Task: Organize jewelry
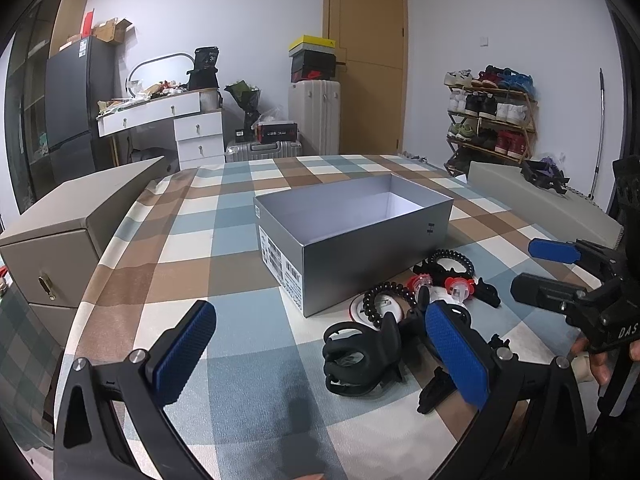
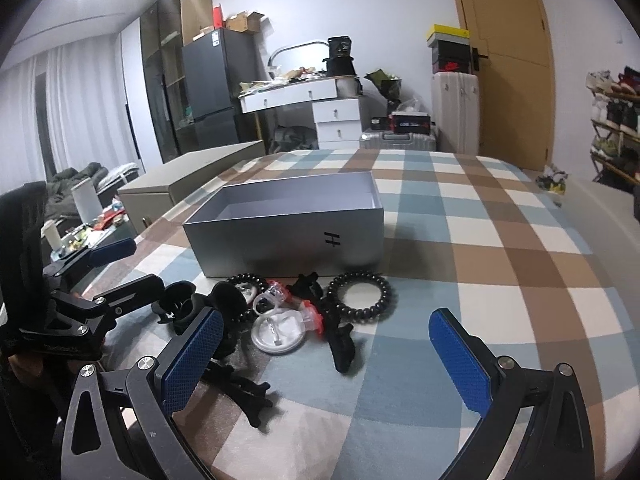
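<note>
An open, empty silver box (image 1: 376, 248) stands mid-table; it also shows in the right wrist view (image 2: 280, 248). In front of it lies a pile of hair pieces: a black spiral hair tie (image 2: 362, 296), a black bead bracelet (image 1: 380, 300), a large black claw clip (image 1: 360, 360), clear-and-red clips (image 2: 310, 314), a clear round case (image 2: 276, 334) and small black clips (image 2: 342, 346). My left gripper (image 1: 320, 344) is open above the cloth, its right finger beside the claw clip. My right gripper (image 2: 324, 344) is open over the pile.
A checked cloth (image 1: 224, 240) covers the table. A beige drawer chest (image 1: 60, 248) stands at the table's left edge. A grey flat case (image 1: 532, 200) lies at the right. Behind are a dresser, suitcases, a shoe rack and a door.
</note>
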`<act>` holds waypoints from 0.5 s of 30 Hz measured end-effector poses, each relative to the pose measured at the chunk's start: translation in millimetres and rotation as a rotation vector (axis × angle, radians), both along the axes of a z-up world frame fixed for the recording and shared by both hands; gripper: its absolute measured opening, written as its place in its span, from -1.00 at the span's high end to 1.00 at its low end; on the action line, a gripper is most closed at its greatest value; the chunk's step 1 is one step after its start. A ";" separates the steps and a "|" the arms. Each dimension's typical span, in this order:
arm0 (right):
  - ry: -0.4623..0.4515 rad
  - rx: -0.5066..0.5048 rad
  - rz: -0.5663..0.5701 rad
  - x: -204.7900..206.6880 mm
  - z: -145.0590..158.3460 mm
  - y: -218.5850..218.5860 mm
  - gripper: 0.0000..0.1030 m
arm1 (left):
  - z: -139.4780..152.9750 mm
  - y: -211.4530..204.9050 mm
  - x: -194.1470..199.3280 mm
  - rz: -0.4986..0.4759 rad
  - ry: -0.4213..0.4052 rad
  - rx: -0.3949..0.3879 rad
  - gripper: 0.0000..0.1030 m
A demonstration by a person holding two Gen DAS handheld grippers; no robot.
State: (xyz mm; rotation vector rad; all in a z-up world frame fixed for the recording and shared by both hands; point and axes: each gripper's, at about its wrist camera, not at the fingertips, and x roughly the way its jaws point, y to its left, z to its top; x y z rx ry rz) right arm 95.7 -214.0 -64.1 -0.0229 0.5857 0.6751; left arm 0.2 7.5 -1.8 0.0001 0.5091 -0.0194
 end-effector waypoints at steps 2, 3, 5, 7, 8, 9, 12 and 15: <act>0.013 -0.008 0.008 -2.4 -0.7 3.0 -1.00 | -0.1 0.2 0.3 0.000 -0.013 0.000 -0.98; 0.016 -0.013 0.009 -4.0 -1.3 4.8 -1.00 | 0.0 0.8 0.1 0.001 -0.012 -0.001 -0.98; 0.023 -0.029 0.015 -7.3 -2.6 8.8 -1.00 | 0.6 0.7 0.0 -0.001 -0.018 0.008 -0.98; 0.022 -0.047 0.024 -10.9 -4.0 13.2 -1.00 | 0.6 0.6 0.0 0.001 -0.013 0.016 -0.98; 0.021 -0.056 0.033 -11.3 -4.9 15.5 -1.00 | 0.9 0.2 0.1 0.000 -0.018 0.024 -0.98; 0.021 -0.072 0.040 -12.8 -5.5 18.5 -1.00 | 0.8 0.3 0.0 0.001 -0.018 0.022 -0.98; 0.008 -0.098 0.052 -16.0 -6.2 22.7 -1.00 | 1.0 1.4 0.3 0.001 -0.015 0.015 -0.98; 0.004 -0.120 0.036 -14.2 -7.6 24.1 -1.00 | 1.9 0.3 -0.4 -0.004 -0.019 0.033 -0.98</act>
